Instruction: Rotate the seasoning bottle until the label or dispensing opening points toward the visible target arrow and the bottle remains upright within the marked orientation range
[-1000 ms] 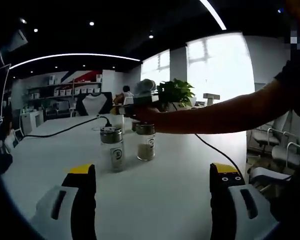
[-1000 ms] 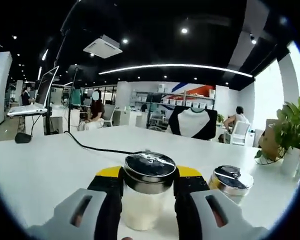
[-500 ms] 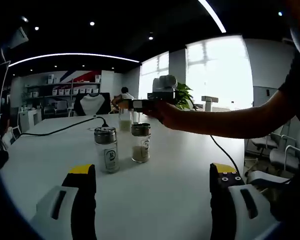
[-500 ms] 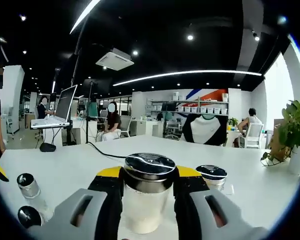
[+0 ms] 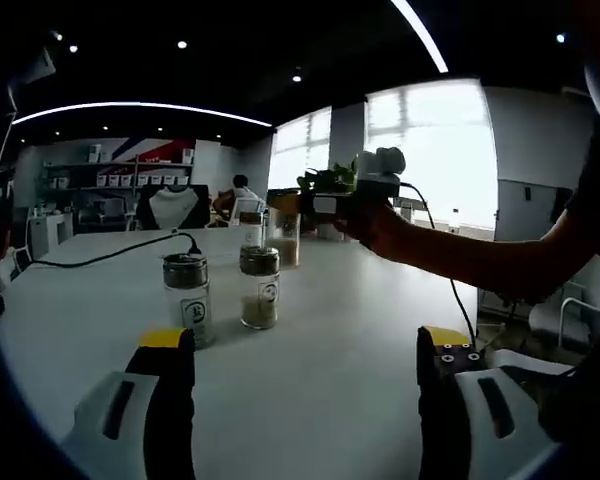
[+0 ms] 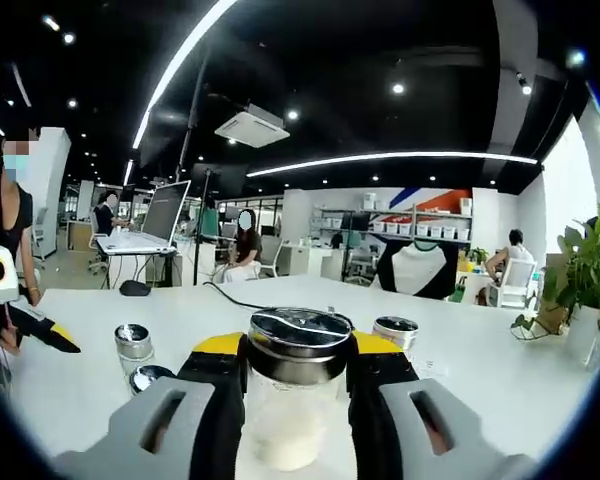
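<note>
In the right gripper view we see our right gripper (image 6: 298, 395) clamped on a seasoning bottle (image 6: 296, 400), upright between the jaws, its steel cap toward the camera. Another bottle's cap (image 6: 396, 327) peeks out just behind it on the right, and two small shakers (image 6: 133, 346) stand far left on the white table (image 6: 460, 350). The left gripper view shows our left gripper (image 5: 305, 350) with jaws spread wide and holding nothing, two labelled bottles (image 5: 186, 298) side by side farther off, and the held bottle raised above the table beyond them.
</note>
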`<state>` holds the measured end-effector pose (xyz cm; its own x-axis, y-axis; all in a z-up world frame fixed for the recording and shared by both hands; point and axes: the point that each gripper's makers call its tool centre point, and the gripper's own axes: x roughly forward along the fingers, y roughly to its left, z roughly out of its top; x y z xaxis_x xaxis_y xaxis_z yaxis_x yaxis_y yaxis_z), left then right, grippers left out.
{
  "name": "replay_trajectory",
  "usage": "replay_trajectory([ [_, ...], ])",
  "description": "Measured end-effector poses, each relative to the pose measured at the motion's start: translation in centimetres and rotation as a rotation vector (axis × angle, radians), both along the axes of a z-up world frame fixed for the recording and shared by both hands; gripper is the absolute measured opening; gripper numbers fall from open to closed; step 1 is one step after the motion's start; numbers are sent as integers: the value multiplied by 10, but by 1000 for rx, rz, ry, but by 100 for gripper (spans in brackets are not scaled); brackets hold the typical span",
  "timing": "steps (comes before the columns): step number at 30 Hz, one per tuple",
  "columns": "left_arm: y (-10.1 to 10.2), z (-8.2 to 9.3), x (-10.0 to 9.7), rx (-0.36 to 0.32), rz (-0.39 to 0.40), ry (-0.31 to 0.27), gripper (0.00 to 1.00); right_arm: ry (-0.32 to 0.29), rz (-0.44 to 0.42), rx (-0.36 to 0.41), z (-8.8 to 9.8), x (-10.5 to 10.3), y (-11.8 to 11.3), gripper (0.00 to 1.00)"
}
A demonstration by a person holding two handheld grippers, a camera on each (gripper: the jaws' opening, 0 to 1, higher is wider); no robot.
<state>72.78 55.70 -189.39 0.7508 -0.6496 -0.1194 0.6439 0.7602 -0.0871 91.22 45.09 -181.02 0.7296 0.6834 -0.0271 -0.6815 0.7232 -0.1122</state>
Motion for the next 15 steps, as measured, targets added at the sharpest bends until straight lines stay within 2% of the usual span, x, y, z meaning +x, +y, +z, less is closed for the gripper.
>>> replay_trajectory([
  [7, -13, 4, -1, -2, -33, -31, 93, -20, 57, 0, 4, -38, -8, 36],
  [13, -25, 9, -2, 26, -86, -80, 86, -40, 141, 39, 11, -74, -5, 36],
  [15, -32, 10, -1, 29, -105, -94, 84, -61, 208, 28, 12, -92, 2, 36],
])
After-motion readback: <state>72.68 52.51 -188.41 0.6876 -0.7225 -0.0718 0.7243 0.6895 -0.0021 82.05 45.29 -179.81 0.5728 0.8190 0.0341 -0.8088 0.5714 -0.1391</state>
